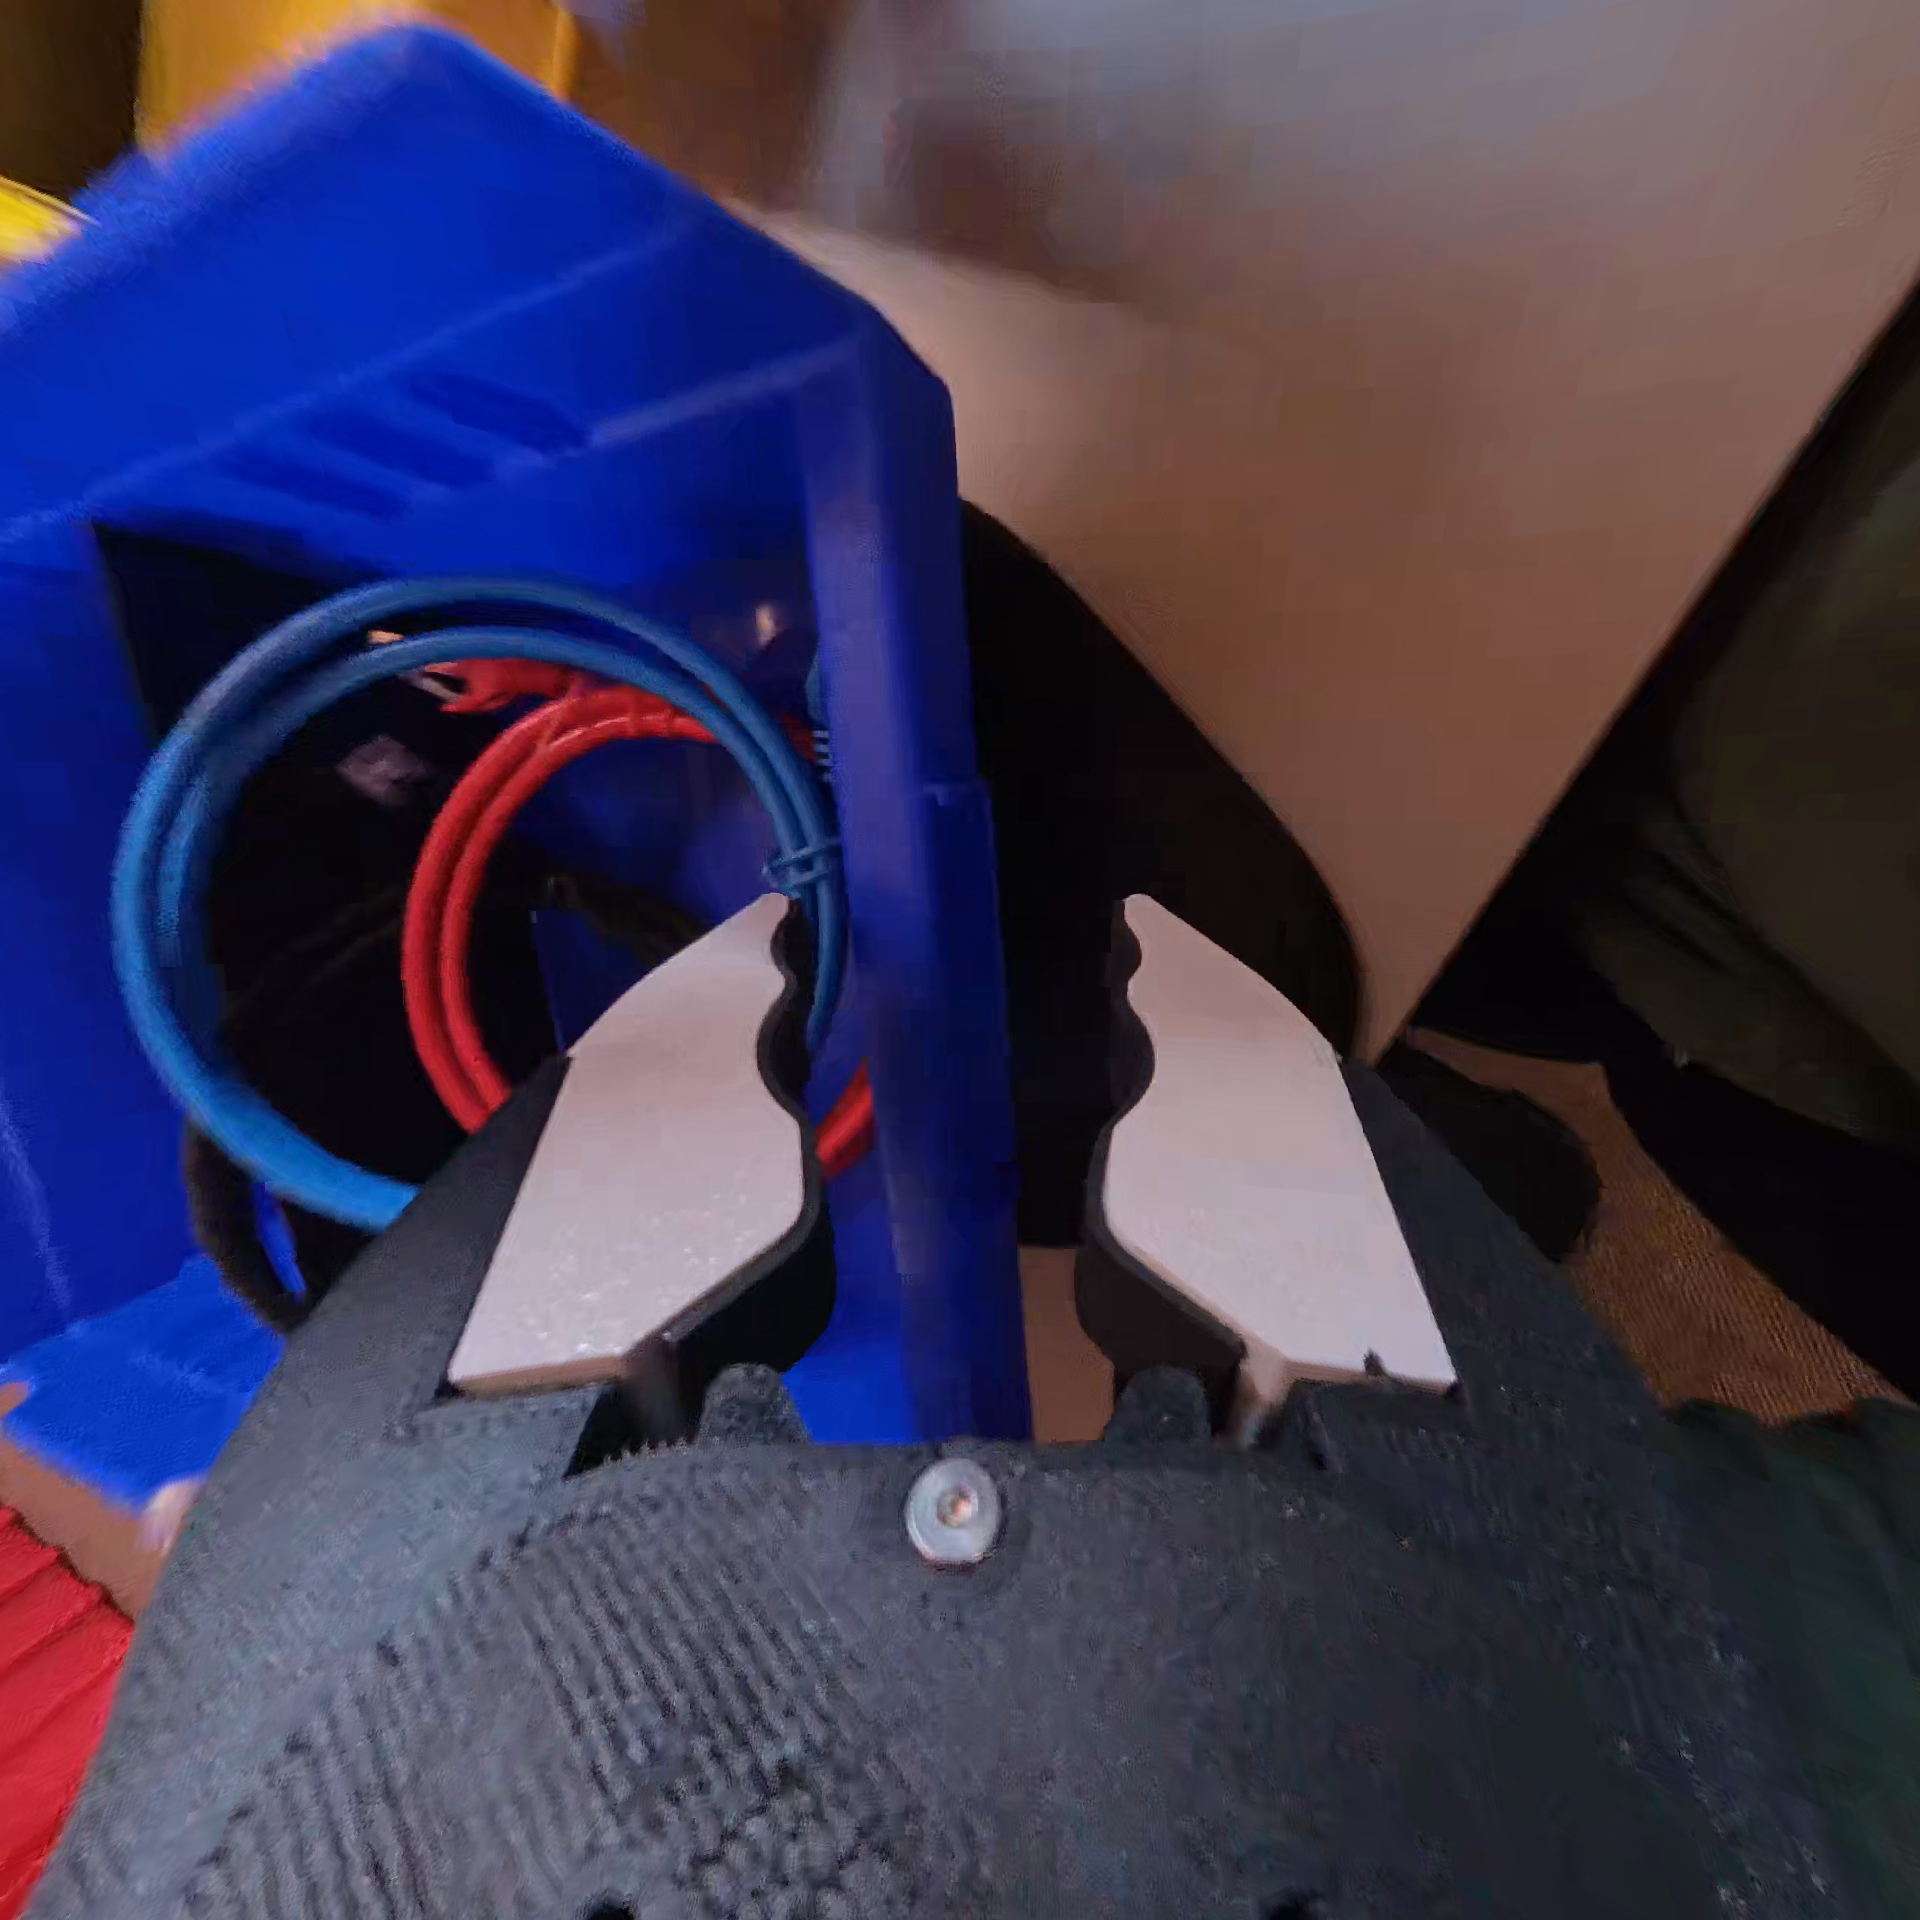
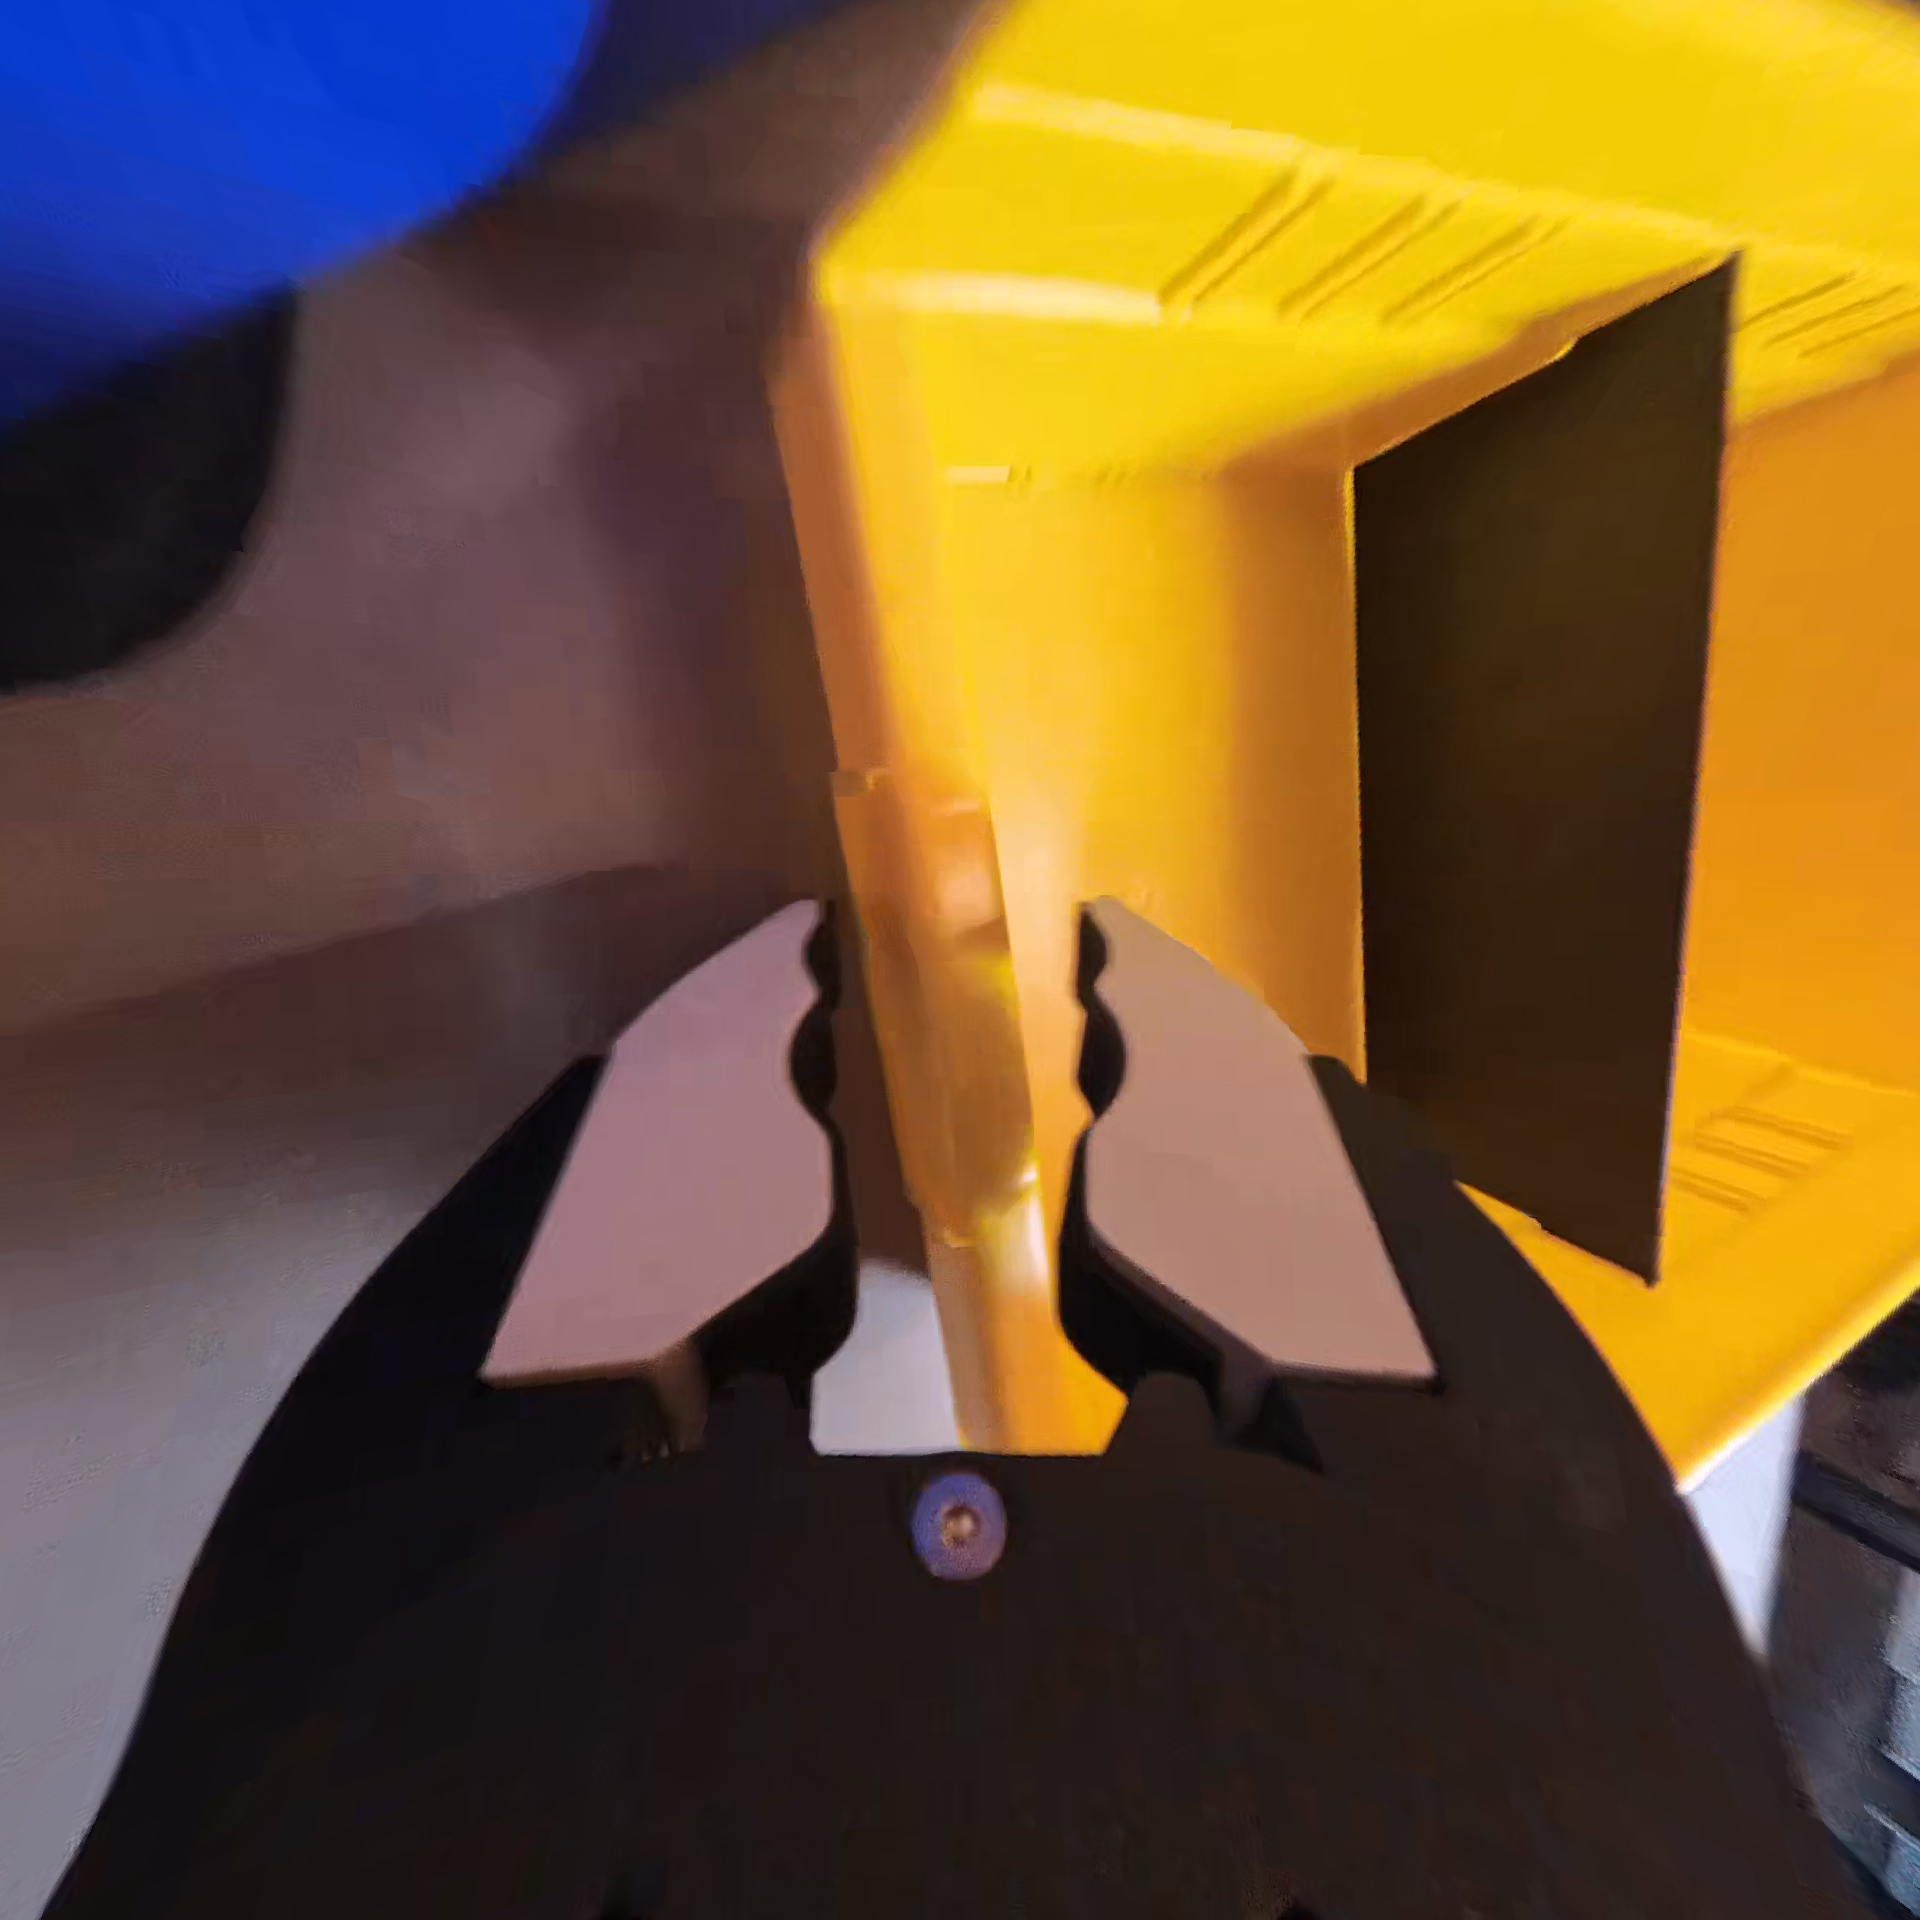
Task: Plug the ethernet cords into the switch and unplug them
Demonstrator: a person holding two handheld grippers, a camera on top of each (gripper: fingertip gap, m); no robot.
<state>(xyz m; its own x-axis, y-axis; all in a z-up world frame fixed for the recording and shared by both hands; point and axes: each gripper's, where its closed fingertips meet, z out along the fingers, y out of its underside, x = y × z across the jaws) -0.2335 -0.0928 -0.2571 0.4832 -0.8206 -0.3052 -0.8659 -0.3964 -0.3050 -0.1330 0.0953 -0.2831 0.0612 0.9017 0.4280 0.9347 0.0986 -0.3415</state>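
A blue bin (image 1: 416, 312) is tipped toward the camera in the left wrist view. Inside it lie a coiled blue ethernet cord (image 1: 156, 935) and a coiled red ethernet cord (image 1: 436, 935). My left gripper (image 1: 956, 914) straddles the blue bin's side wall, one finger inside and one outside, and appears shut on it. In the right wrist view my right gripper (image 2: 951, 914) is shut on the wall of a yellow bin (image 2: 1143, 675), which is also tipped. A black panel (image 2: 1527, 727) stands inside it. No switch is in view. Both views are blurred.
A beige tabletop (image 1: 1351, 468) lies behind the blue bin, with a person's dark clothing (image 1: 1766, 831) past its edge. A red object (image 1: 52, 1714) is at the lower left. The blue bin also shows in the right wrist view (image 2: 208, 156) at the upper left. My hands' fingertips stand some 20 cm from each other.
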